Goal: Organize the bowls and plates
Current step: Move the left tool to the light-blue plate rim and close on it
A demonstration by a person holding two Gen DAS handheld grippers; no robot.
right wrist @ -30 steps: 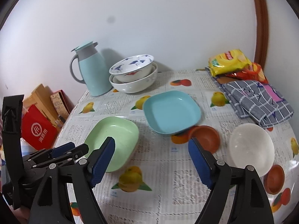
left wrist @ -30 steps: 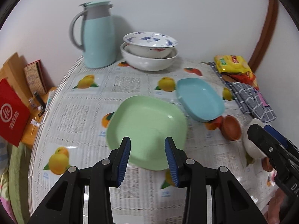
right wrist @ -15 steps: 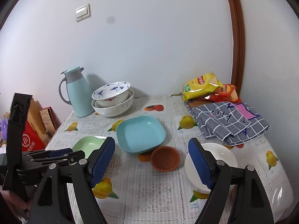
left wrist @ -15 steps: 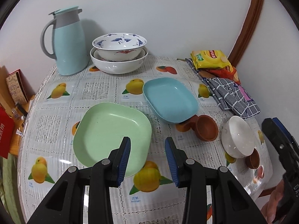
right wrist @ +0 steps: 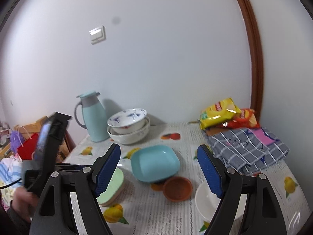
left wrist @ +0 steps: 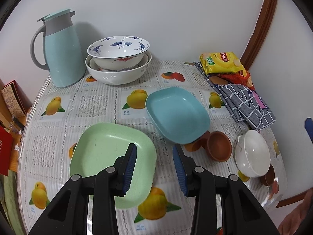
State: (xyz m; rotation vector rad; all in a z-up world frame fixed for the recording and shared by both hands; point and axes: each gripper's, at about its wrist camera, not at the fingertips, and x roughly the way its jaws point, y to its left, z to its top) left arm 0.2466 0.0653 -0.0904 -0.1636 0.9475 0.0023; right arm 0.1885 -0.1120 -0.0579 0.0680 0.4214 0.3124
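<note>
A table under a fruit-print cloth carries the crockery, largest pieces first: two big bowls nested against the back wall, a plain white bowl with a blue-and-white patterned bowl sitting in it. Two square plates lie toward the middle, a green plate flat near the front edge and a blue plate beyond it, tipped up where one edge rests on a small brown dish. One white rice bowl stands just beside that dish at the table's right corner, with what may be two more small brown dishes half hidden behind it, too cramped at the frame's edge to count for sure.

A pale blue thermos jug stands left of the nested bowls. At the far right, two snack bags, one yellow and one red, lie on a folded grey checked cloth.

The left tool hangs over the near corner of the green plate, its blue pads a modest way apart with nothing between them. The right tool stands higher with jaws spread wide and empty, the blue plate and a brown dish framed in the gap.
</note>
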